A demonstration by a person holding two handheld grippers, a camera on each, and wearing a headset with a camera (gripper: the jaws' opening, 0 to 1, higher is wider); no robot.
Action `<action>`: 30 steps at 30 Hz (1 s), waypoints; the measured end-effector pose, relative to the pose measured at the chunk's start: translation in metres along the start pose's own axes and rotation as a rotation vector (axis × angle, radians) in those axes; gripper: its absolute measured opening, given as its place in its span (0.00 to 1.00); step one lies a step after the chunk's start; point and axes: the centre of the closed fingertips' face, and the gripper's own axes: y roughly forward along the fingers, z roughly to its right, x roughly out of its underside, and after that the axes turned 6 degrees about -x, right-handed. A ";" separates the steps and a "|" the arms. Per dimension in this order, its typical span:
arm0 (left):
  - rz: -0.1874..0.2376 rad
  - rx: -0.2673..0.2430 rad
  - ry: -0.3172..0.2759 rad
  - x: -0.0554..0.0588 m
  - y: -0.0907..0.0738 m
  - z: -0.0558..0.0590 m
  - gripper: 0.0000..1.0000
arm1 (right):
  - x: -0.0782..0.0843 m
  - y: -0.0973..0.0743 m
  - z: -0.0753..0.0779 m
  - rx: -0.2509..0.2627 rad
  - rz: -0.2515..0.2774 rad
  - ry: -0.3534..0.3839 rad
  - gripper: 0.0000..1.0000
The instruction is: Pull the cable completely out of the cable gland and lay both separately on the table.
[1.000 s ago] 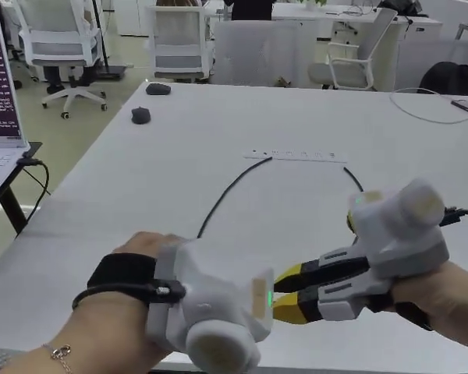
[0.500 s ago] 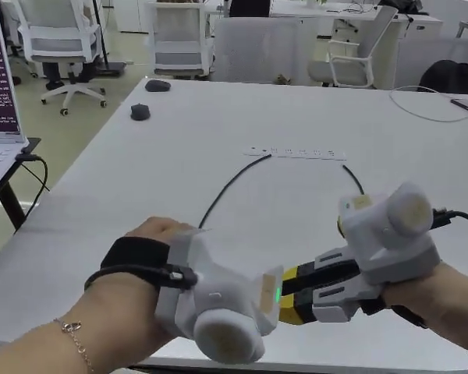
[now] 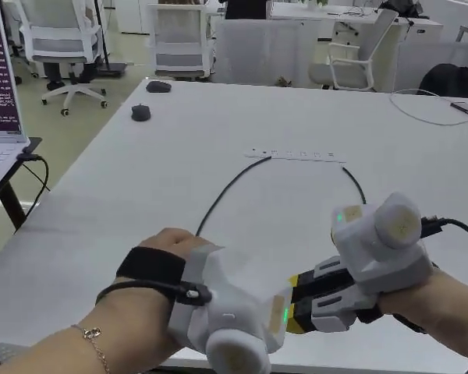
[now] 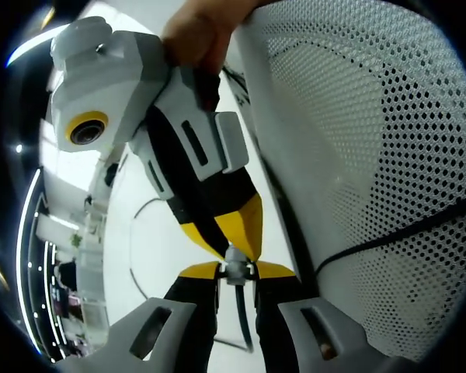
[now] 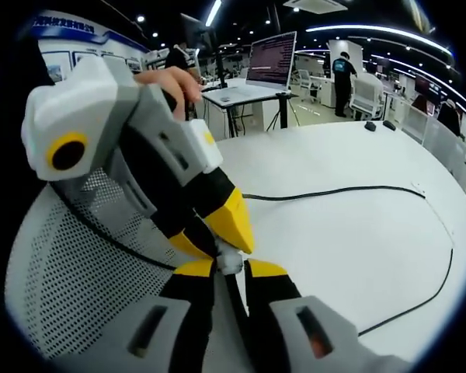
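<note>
Surface (image 3: 179, 148) is carrying the black cable (image 3: 226, 191), looking limp and light, probably best gripped close to its fitting; left gripper (image 4: 234, 272) and right gripper (image 3: 298, 314) are pointing inward, meeting tip to tip near the front edge, fingers (image 5: 268, 270) pinching shut on the small, hard, likely slippery cable gland (image 5: 229, 261)

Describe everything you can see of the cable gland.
The cable gland is a small pale grey piece, plastic by its look, its parts too small to tell. It sits pinched where the yellow tips of the left gripper and right gripper meet. The black cable runs out of it, not yet pulled free.
</note>
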 end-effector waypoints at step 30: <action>0.028 0.185 -0.553 0.019 0.007 0.009 0.16 | 0.001 0.014 0.002 0.144 -0.181 -0.404 0.10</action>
